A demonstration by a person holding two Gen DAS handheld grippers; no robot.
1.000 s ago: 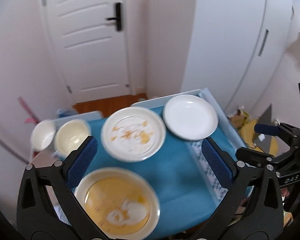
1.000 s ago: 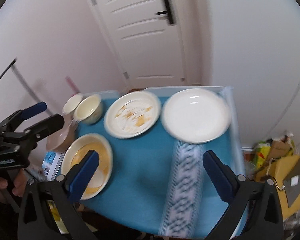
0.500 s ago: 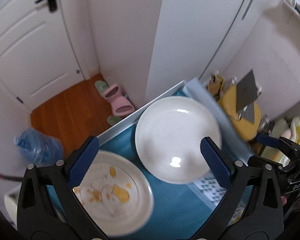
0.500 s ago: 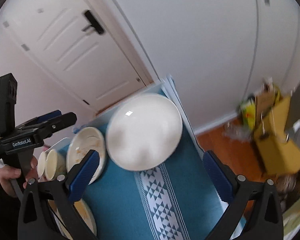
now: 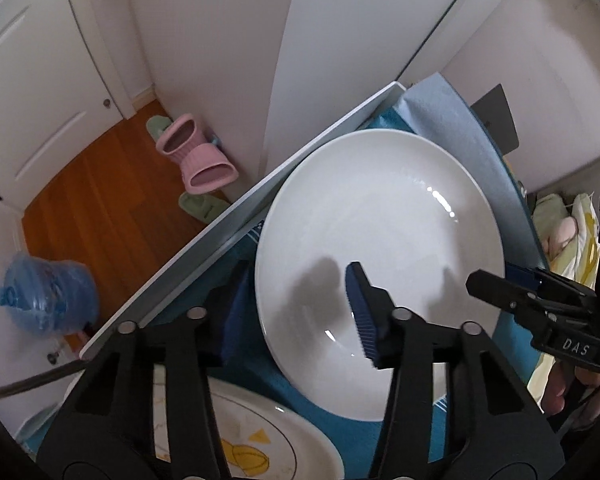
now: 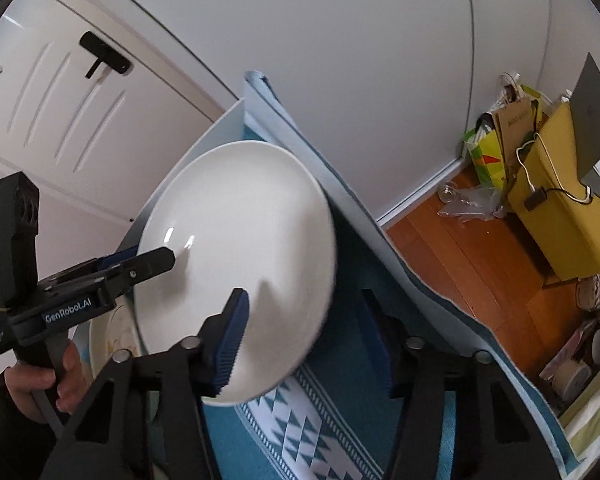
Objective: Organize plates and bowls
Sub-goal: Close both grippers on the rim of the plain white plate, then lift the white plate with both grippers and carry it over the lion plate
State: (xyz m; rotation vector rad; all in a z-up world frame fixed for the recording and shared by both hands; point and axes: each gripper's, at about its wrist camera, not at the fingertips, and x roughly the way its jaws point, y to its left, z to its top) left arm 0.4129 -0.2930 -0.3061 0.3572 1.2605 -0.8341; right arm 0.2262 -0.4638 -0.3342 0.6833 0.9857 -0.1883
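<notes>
White plate point(image 5: 380, 240) between both half-closed grippers

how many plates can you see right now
2: a clean white plate straddled by both grippers, and a food-stained plate beside it, partly hidden behind the left gripper. Others may be out of frame.

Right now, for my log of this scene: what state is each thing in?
left gripper: jaws open, astride the white plate rim
right gripper: jaws open, astride the opposite rim
white plate: clean, not stacked
yellow-marked plate: flat, untouched
door: shut
</notes>
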